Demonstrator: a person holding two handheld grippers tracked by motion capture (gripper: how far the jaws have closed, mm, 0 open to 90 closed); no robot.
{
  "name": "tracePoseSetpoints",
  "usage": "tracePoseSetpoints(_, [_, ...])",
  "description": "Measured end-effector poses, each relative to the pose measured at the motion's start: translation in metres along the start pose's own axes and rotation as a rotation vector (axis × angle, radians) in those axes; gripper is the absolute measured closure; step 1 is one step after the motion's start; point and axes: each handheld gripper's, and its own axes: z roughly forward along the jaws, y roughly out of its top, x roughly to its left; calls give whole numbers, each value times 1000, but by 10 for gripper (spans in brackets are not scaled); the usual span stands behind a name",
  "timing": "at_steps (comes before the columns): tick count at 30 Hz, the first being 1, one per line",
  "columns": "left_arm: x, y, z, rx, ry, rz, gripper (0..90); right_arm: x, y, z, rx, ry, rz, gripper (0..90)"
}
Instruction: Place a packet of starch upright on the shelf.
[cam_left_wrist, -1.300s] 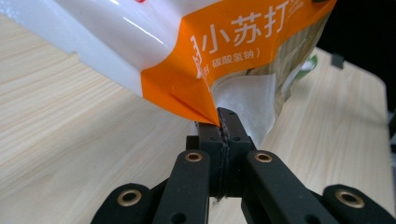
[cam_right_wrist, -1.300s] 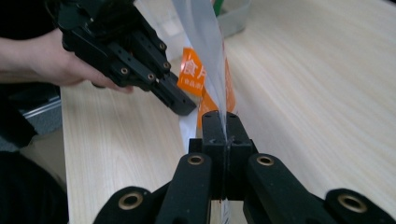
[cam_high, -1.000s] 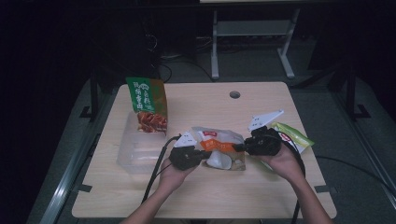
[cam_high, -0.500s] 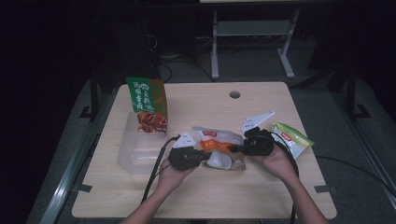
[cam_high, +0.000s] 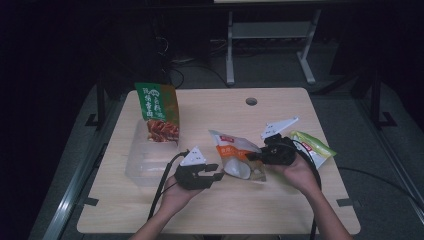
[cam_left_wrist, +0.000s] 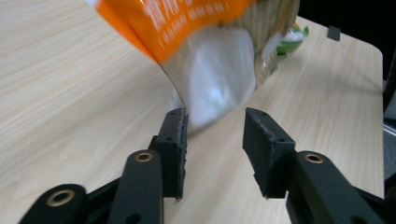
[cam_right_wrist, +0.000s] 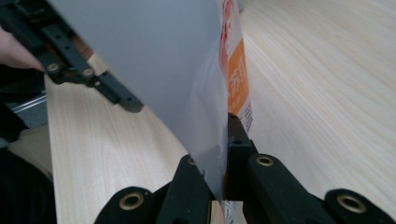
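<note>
Orange-and-white snack pouch (cam_high: 239, 156) sits near the middle of the worktop (cam_high: 210, 215), its far edge lifted off the wood; the right claw (cam_high: 250, 157) is clamped on that edge, and in the right gripper view the film runs down between the two closed jaws (cam_right_wrist: 219, 154); the left claw (cam_high: 216, 176) has just been opening and now stands parted just short of the pouch's near corner, nothing between its pads (cam_left_wrist: 177, 140), the pouch (cam_left_wrist: 215, 79) hanging a little beyond them. To my eye the step is a handover to one claw, most likely on the way to the clear bin (cam_high: 145, 165) at the left, where a green packet (cam_high: 159, 112) already stands; another green packet (cam_high: 312, 149) lies beside the right hand. Doing it well, I'd say: draw the left claw clear before lifting; keep the right grip firm, since slick film slips; raise it slowly so the loose bottom corner does not drag.
</note>
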Motion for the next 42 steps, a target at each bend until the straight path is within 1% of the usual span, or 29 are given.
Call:
tracePoseSetpoints(2, [-1, -3, -3, 5, -7, 5, 569, -1, 1, -1, -3, -4, -3, 900])
tracePoseSetpoints(3, [-1, -4, -4, 2, -13, 10, 560, -1, 2, -2, -3, -10, 5, 900])
tracePoseSetpoints(5, [-2, -7, -7, 5, -20, 12, 536, -2, 4, -2, -10, -15, 0, 900])
tracePoseSetpoints(7, [-3, -9, -9, 6, -22, 18, 513, -3, 5, -3, -7, -19, 6, 900])
tracePoseSetpoints(9, [-5, -11, -11, 9, -25, 13, 477, -3, 7, -3, -4, -22, 11, 900])
tracePoseSetpoints(10, [-6, -12, -11, 12, -27, 8, 458, -4, 8, -3, -6, -24, 5, 900])
tracePoseSetpoints(11, [-7, -13, -12, 15, -28, 3, 434, -4, 9, -3, -6, -22, 10, 900])
tracePoseSetpoints(12, [-8, -14, -13, 16, -29, 8, 419, -4, 10, -3, -6, -25, 6, 900])
tracePoseSetpoints(13, [-9, -15, -14, 16, -28, 9, 409, -3, 12, -3, -4, -25, 11, 900])
tracePoseSetpoints(16, [-12, -18, -17, 25, -25, 21, 384, -3, 16, -3, -5, -28, 7, 900])
tracePoseSetpoints(17, [-13, -19, -18, 30, -24, 23, 376, -2, 18, -3, -6, -30, 13, 900])
tracePoseSetpoints(20, [-17, -22, -20, 37, -31, 28, 365, -2, 23, -3, -10, -30, 10, 900])
tracePoseSetpoints(23, [-19, -24, -23, 48, -35, 42, 354, -2, 28, -3, -21, -28, 1, 900])
tracePoseSetpoints(25, [-20, -25, -26, 44, -35, 47, 341, -2, 32, -3, -24, -27, 2, 900])
tracePoseSetpoints(30, [-20, -29, -30, 44, -39, 39, 319, -1, 42, -1, -30, -26, -11, 900])
tracePoseSetpoints(32, [-20, -30, -30, 54, -40, 46, 304, 0, 45, 0, -32, -26, -11, 900])
tracePoseSetpoints(34, [-21, -31, -30, 53, -46, 46, 296, 1, 48, 0, -31, -21, -10, 900])
tracePoseSetpoints(39, [-23, -33, -31, 47, -54, 42, 284, 3, 57, 3, -32, -13, -25, 900])
tracePoseSetpoints(42, [-24, -33, -31, 51, -55, 61, 283, 4, 64, 4, -34, -12, -30, 900])
